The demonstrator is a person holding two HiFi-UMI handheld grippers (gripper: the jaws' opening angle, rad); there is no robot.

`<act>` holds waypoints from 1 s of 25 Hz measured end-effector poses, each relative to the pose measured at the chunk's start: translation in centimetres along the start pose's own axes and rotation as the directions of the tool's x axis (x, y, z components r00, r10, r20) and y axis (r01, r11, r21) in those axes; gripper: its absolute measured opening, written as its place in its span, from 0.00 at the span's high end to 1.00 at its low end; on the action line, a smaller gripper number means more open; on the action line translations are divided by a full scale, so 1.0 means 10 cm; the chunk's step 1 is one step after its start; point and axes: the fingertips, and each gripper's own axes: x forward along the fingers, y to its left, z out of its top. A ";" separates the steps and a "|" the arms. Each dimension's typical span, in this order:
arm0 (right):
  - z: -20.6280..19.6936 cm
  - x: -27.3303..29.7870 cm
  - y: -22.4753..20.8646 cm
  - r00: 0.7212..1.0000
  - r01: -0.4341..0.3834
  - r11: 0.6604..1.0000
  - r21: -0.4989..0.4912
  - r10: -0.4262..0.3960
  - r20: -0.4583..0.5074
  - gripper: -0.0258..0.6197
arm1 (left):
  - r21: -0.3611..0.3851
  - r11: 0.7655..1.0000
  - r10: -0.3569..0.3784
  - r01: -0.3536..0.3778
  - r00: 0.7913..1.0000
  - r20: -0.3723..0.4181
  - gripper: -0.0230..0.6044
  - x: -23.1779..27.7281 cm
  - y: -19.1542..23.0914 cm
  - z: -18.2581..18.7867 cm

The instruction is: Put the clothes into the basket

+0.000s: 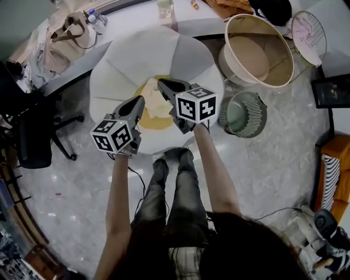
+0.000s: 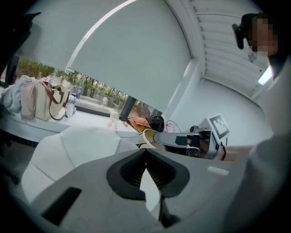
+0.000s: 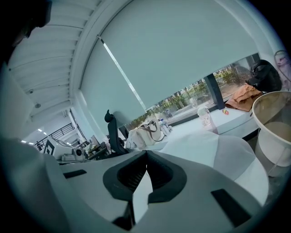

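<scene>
A yellow garment (image 1: pixel 155 121) with a pale cream piece (image 1: pixel 159 104) on top lies in the middle of a round white-covered table (image 1: pixel 117 68). The big cream basket (image 1: pixel 257 52) stands on the floor at the table's upper right; its rim also shows in the right gripper view as the basket (image 3: pixel 275 120). My left gripper (image 1: pixel 140 100) hovers over the clothes' left side, jaws shut with nothing in them (image 2: pixel 145 151). My right gripper (image 1: pixel 162 82) hangs over their far edge, likewise shut and empty (image 3: pixel 146 154).
A small green-grey ribbed basket (image 1: pixel 244 114) sits on the floor right of the table, with a round wire fan guard (image 1: pixel 309 34) beyond the big basket. A black office chair (image 1: pixel 34 131) stands at left. Bags (image 1: pixel 61 41) and a bottle (image 1: pixel 164 7) rest on the window ledge.
</scene>
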 end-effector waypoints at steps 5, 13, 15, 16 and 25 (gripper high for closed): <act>-0.31 0.14 -0.15 1.000 0.015 0.999 0.040 -0.014 -0.016 0.95 | -0.005 1.000 -0.018 0.018 0.999 -0.029 0.95 0.12 0.12 -0.21; -0.69 0.34 -0.37 0.998 0.042 0.997 0.072 -0.038 -0.058 0.95 | -0.017 1.000 -0.025 0.023 0.996 -0.081 0.95 0.24 0.40 -0.54; -0.78 0.41 -0.46 0.996 0.058 0.996 0.073 -0.052 -0.073 0.95 | -0.036 0.999 -0.025 0.022 0.996 -0.084 0.95 0.29 0.50 -0.61; -0.81 0.44 -0.51 0.995 0.066 0.995 0.076 -0.060 -0.075 0.95 | -0.046 0.999 -0.026 0.022 0.996 -0.084 0.95 0.31 0.55 -0.64; -1.23 0.66 -0.81 0.987 0.099 0.982 0.161 -0.076 -0.141 0.95 | -0.095 0.995 -0.038 0.025 0.990 -0.137 0.95 0.46 0.81 -0.92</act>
